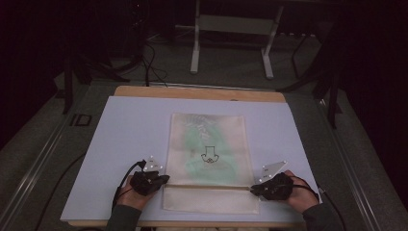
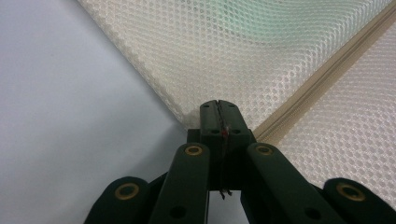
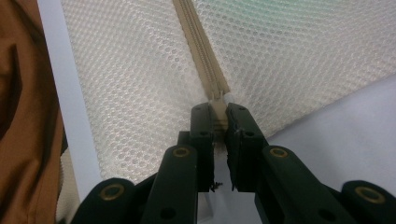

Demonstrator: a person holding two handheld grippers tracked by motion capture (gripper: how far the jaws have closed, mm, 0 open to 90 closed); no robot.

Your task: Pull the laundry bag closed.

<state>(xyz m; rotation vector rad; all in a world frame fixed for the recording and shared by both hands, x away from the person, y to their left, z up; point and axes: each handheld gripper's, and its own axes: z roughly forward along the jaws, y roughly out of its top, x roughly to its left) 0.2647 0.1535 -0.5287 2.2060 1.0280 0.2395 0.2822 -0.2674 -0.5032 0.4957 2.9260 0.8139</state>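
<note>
Dim room: grey carpeted floor (image 1: pixel 231 67), white frame legs (image 1: pixel 195 53) beyond a wooden table (image 1: pixel 192 92) under a pale blue board (image 1: pixel 130 144); black cables (image 1: pixel 151 67) trail left.

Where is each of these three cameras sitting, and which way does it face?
High view: fixed above the person's side, facing forward and down on the table and mesh zipper bag; forearms, hands and both hand-held grippers show.
Left gripper view: rides the left hand-held gripper, facing along its shut jaws at the bag's edge.
Right gripper view: rides the right hand-held gripper, whose jaws clamp the zipper end.
Shared: both gripper views show the bag's mesh and zipper from opposite ends.
</note>
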